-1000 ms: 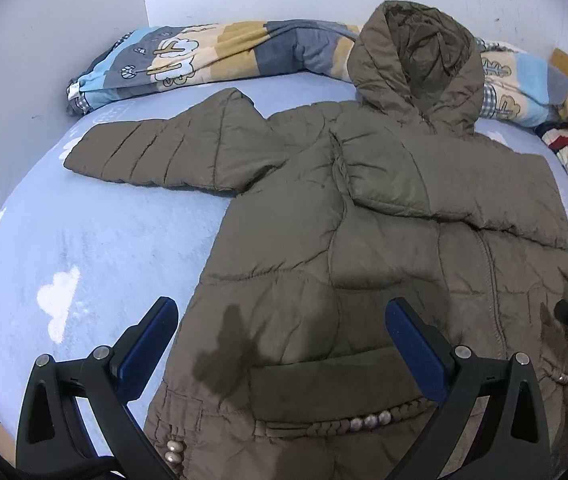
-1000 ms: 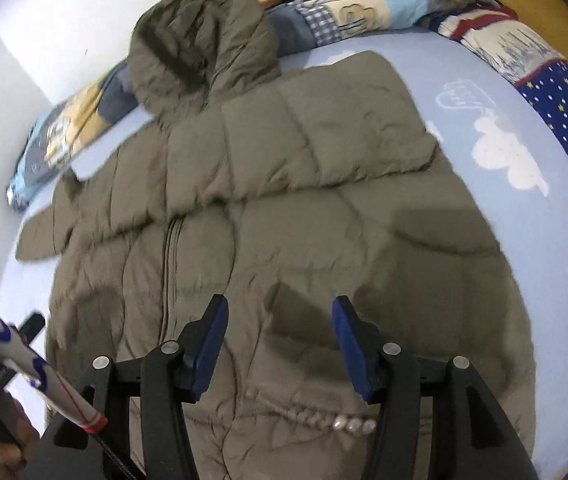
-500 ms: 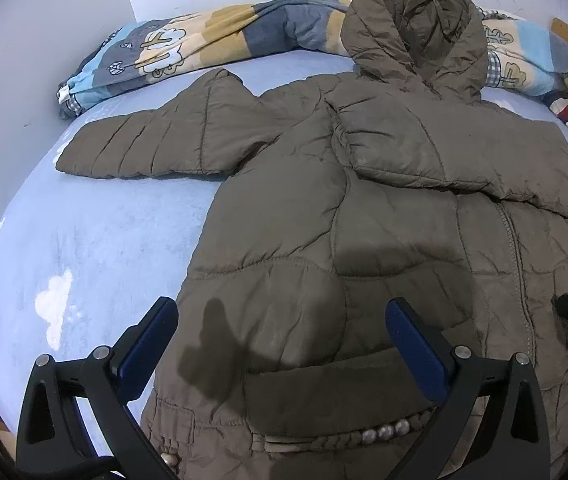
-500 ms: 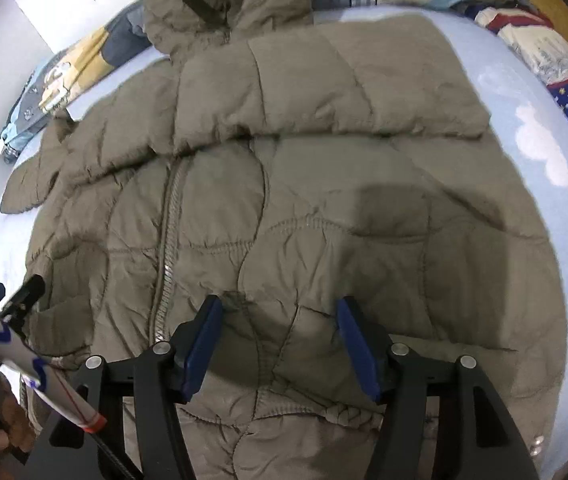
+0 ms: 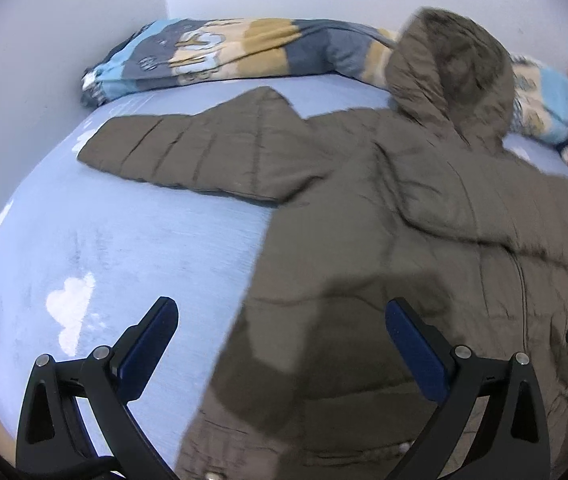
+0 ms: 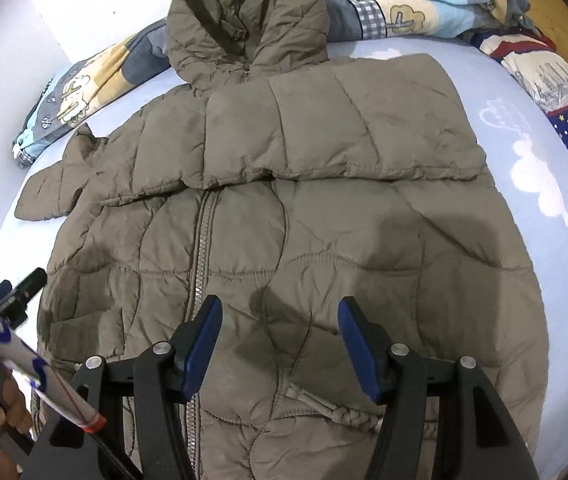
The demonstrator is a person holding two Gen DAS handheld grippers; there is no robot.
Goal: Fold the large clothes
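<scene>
The padded olive jacket [image 6: 284, 216] lies zip-up and flat on the pale blue bedsheet [image 5: 115, 248], its hood [image 6: 243, 20] at twelve o'clock resting on the rolled patterned quilt [image 5: 235, 52] by the wall. One sleeve [image 6: 340, 132] is already folded across the chest, I judge so the body makes a narrower block; the other sleeve [image 5: 199, 156] stretches flat toward ten o'clock in my left view, unfolded. My left gripper [image 5: 279, 348] hovers over the jacket's side edge at six o'clock, jaws spread wide with nothing between them, likely placed to go for that free sleeve. My right gripper [image 6: 277, 346] hangs over the lower front just beside the zip [image 6: 203, 248], its jaws having just been opening, about half parted and empty, the fabric below unpinched; a braided pocket trim [image 6: 340, 416] sits under it
</scene>
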